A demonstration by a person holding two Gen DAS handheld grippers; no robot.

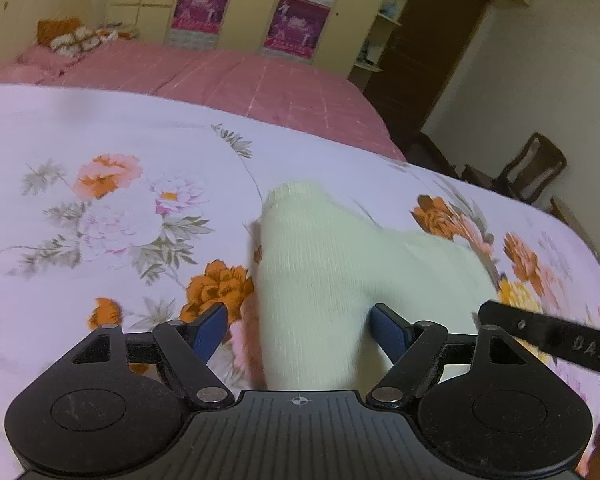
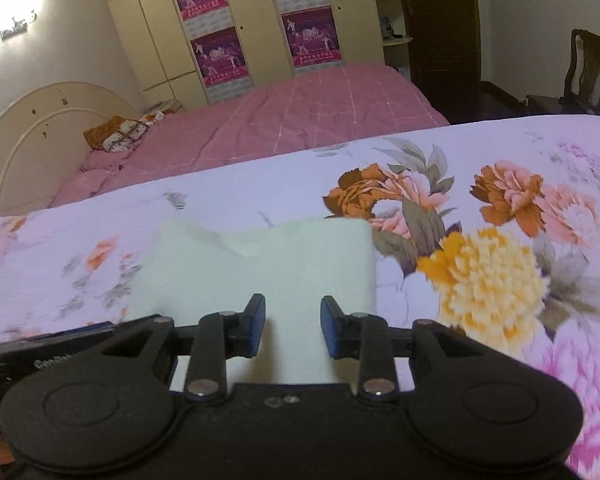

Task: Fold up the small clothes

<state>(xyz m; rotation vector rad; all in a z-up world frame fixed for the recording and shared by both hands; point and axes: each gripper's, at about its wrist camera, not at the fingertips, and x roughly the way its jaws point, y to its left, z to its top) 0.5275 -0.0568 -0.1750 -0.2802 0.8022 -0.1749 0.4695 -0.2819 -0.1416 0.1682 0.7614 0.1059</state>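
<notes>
While we look along the left gripper (image 1: 298, 330), its 2 blue pads stand wide apart with the pale green garment (image 1: 320, 264) lying between them, untouched by either pad. Our right gripper (image 2: 293, 328) is partly parted, its pads clear of the same garment (image 2: 260, 268), which lies folded on the floral sheet (image 2: 500, 280), near its close edge. Beyond the sheet's far edge we see a pink bed (image 2: 300, 116), then a wardrobe with 4 posters (image 2: 220, 56).
</notes>
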